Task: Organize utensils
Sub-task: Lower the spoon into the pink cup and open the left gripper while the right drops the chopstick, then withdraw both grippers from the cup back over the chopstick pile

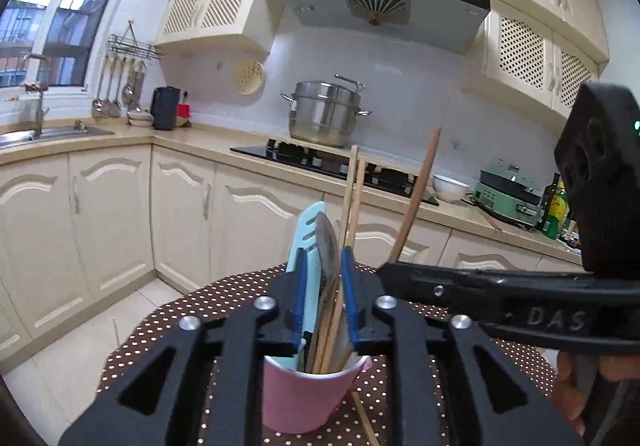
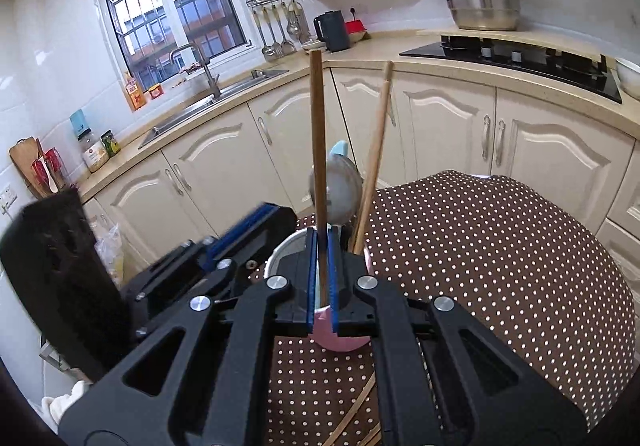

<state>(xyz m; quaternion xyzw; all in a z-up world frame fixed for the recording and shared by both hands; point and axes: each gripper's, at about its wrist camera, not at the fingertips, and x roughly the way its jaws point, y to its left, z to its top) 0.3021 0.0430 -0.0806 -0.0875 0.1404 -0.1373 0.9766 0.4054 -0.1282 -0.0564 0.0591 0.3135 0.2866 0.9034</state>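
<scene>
Right wrist view: right gripper (image 2: 323,274) clamps an upright wooden chopstick (image 2: 318,149) over the pink cup (image 2: 340,338); left gripper (image 1: 324,286) loosely brackets the cup's utensils (image 1: 320,246), jaws slightly apart.

Pink cup (image 1: 304,398), white inside. Light-blue spatula (image 1: 306,242), silver spoon (image 2: 335,189), tan wooden chopsticks (image 2: 318,149). Brown tablecloth (image 2: 500,254), white polka dots. Grippers black, blue pads (image 1: 347,298). Cream cabinets (image 1: 108,213), steel pot (image 1: 324,113), mint-green appliance (image 1: 508,197).
</scene>
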